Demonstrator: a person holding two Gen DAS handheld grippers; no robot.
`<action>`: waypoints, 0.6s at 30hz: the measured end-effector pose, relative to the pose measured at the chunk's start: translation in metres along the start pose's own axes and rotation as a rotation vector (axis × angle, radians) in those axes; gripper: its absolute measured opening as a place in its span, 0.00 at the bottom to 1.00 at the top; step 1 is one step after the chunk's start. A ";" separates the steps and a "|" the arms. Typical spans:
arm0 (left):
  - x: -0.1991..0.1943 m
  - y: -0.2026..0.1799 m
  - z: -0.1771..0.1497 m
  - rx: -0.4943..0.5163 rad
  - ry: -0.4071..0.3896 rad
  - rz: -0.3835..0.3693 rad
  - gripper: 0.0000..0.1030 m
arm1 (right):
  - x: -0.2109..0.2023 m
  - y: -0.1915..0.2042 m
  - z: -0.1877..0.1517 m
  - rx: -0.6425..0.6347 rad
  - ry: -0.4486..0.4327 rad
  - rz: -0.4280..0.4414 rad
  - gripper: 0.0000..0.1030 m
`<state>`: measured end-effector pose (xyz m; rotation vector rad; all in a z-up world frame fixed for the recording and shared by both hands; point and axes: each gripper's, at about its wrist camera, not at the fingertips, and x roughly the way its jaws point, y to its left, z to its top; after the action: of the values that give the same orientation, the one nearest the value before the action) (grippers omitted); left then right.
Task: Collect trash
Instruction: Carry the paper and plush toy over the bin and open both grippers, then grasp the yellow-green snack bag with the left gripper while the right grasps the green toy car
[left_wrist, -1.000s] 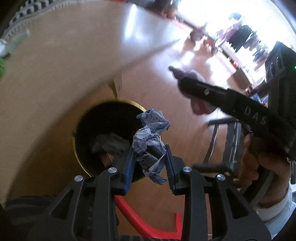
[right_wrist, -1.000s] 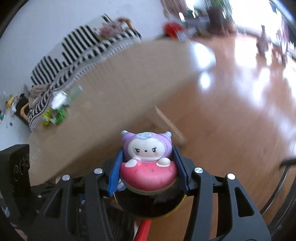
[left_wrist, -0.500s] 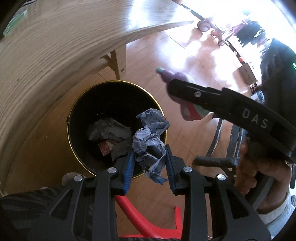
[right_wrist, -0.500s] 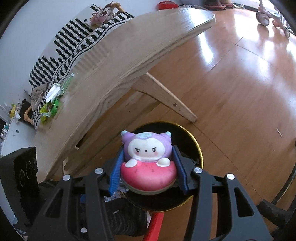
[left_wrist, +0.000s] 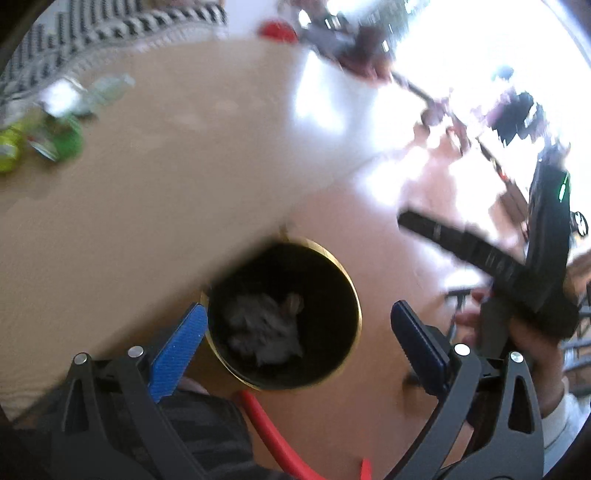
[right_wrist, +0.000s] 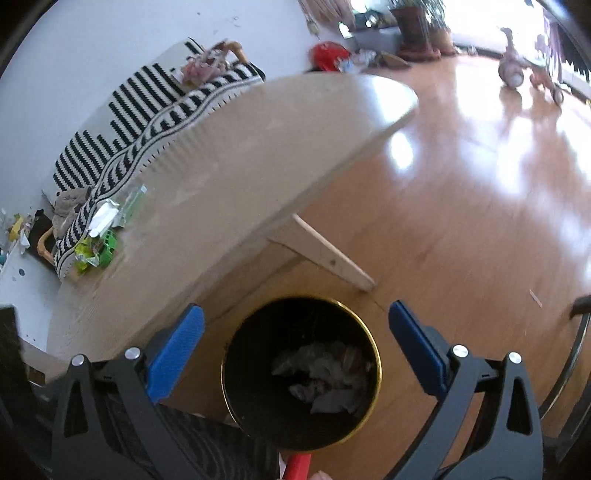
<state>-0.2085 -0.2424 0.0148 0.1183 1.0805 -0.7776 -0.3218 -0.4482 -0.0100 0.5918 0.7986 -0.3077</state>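
Now both jaws are springing apart over the bin, and neither tool has anything between its blue pads: the left hand-held gripper is opening wide and empty, and the right hand-held gripper is doing the same, its mouth framing the gold rim from above. Crumpled paper lies grey at the bottom of the black bin, so that trash is in. What's left sits well apart on the far end of the wooden surface: green and yellow wrappers and a clear plastic packet near the striped sofa. Here's the risk, as I read it: the left view is badly smeared, so that hand looks to be travelling fast, and the right tool crosses close in front of it, so a hurried swing toward the surface could clip the two together. The bin stands just beside the surface edge and a slanted leg, so a low sweep could knock it over and spill the paper. Thin, slippery wrappers could also slide away from wide flat pads instead of being pinched.
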 end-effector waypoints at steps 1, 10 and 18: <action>-0.010 0.007 0.004 -0.014 -0.033 0.017 0.94 | 0.000 0.009 0.003 -0.018 -0.019 0.004 0.94; -0.077 0.142 0.028 -0.224 -0.184 0.338 0.94 | 0.010 0.105 0.022 -0.238 -0.109 0.066 0.94; -0.095 0.235 0.049 -0.315 -0.199 0.476 0.94 | 0.053 0.192 0.040 -0.370 -0.085 0.098 0.94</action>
<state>-0.0488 -0.0427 0.0528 0.0266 0.9227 -0.1823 -0.1728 -0.3211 0.0448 0.2672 0.7195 -0.0901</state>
